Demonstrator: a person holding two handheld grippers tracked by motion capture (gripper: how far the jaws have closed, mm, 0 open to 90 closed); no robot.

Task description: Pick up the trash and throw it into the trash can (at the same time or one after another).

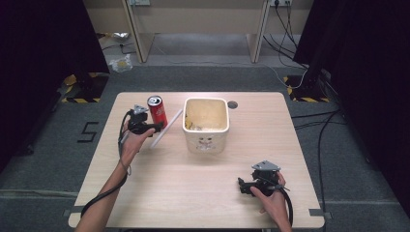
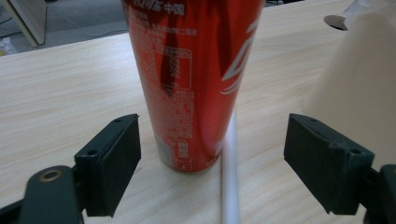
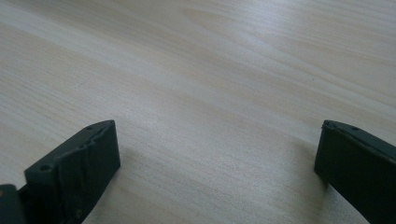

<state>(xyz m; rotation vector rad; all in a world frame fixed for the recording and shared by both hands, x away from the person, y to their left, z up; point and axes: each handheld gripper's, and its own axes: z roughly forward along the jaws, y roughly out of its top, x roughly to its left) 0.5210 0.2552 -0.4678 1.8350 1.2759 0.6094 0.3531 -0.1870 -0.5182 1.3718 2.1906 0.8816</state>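
A person's left hand (image 1: pixel 131 144) is holding the left gripper (image 1: pixel 155 126) up to a tall red aluminium drinks can (image 1: pixel 156 110) that is standing upright on the pale wood-grain table (image 1: pixel 193 193), toward its far left part. In the left gripper view, the can (image 2: pixel 196 79) is standing between the two black jaws, which are spread wide with clear space on either side, neither one touching it. A thin white plastic straw (image 2: pixel 229 177) is lying flat on the table just beside the can's base, and from the high view it is slanting between the can and a square cream-coloured bin (image 1: pixel 206 124) that is sitting near the table's middle, open at the top. The right gripper (image 1: pixel 242 186) is resting low near the front right part of the table in the person's right hand (image 1: pixel 273 199), well apart from the can; in the right gripper view its jaws are also standing wide over bare wood.
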